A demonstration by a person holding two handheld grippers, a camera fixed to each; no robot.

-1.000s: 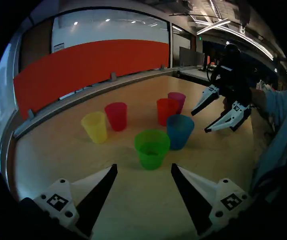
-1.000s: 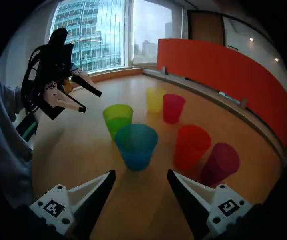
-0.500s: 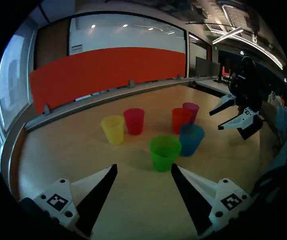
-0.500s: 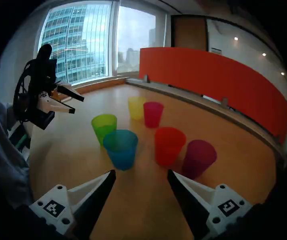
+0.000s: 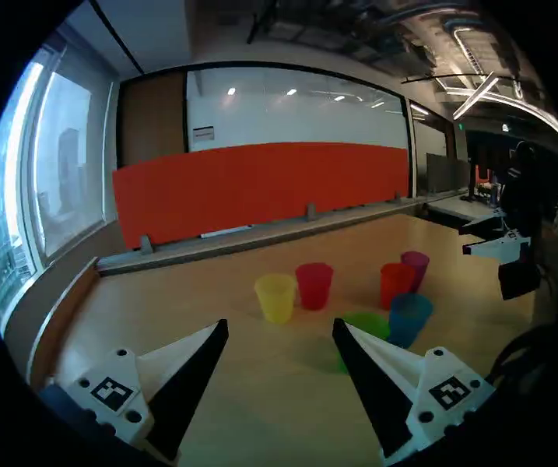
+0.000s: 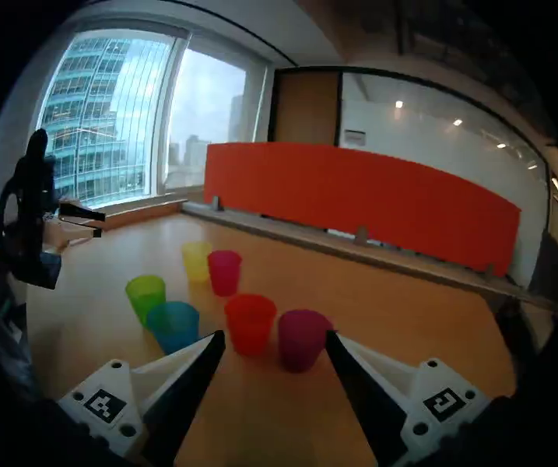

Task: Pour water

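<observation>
- Your left fingers (image 5: 189,370) are spread wide and empty over the wooden surface (image 5: 201,307).
- Your right fingers (image 6: 185,377) are spread wide too, holding nothing.
- Six plastic cups (image 6: 250,321) stand upright, clustered ahead; the green cup (image 6: 145,296) and blue cup (image 6: 173,325) sit side by side.

Left hand-held gripper (image 5: 279,322), right hand-held gripper (image 6: 273,333) drawn back from cups (image 5: 314,284).

Translucent plastic cups (image 6: 250,323), smooth wooden table (image 6: 434,311)
</observation>
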